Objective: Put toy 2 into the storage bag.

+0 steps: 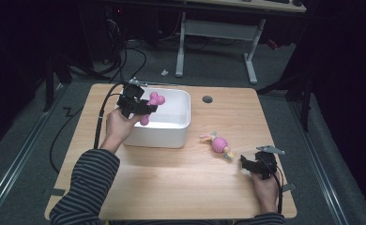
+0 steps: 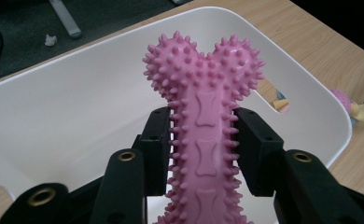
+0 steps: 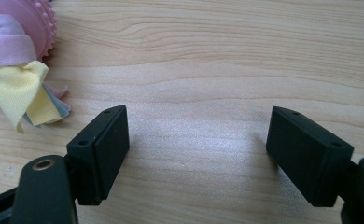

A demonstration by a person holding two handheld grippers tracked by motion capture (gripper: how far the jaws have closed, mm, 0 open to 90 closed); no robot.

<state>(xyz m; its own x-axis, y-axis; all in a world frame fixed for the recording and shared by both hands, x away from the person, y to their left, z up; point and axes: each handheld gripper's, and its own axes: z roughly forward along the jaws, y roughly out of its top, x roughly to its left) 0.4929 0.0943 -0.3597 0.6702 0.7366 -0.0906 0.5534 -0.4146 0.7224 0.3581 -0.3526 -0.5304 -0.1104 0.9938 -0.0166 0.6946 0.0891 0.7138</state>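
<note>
Clearly the pink spiky bone toy [image 2: 203, 135] was mid-transfer: it sat clamped btwn the jaws of the left gripper [image 1: 141, 107], pads pressing on its shaft w/ the knobbed head sticking out past them, held over the white bin [image 1: 181, 123] near its left rim. From the left gripper view the toy's head hung above the bin's interior, not touching floor or walls, so drop-off looked not yet done; bin's visible part looked bare. Judging by that, the remaining bit for this toy was lowering & letting go. Further out, a second toy, the pink ball w/ cloth tails [image 1: 220, 146], lay on the wooden table [image 1: 171, 187] to the right of the bin, apart from it, not collected. The right gripper [image 1: 249, 164] rested low at the table's right-front, jaws wide apart w/ nothing btwn them, just beside that ball toy; in the right gripper view its yellow & pink cloth ends [image 3: 24, 91] lay left of the left jaw, not btwn the pads. So prob. one toy nearly in, one left to fetch.
</note>
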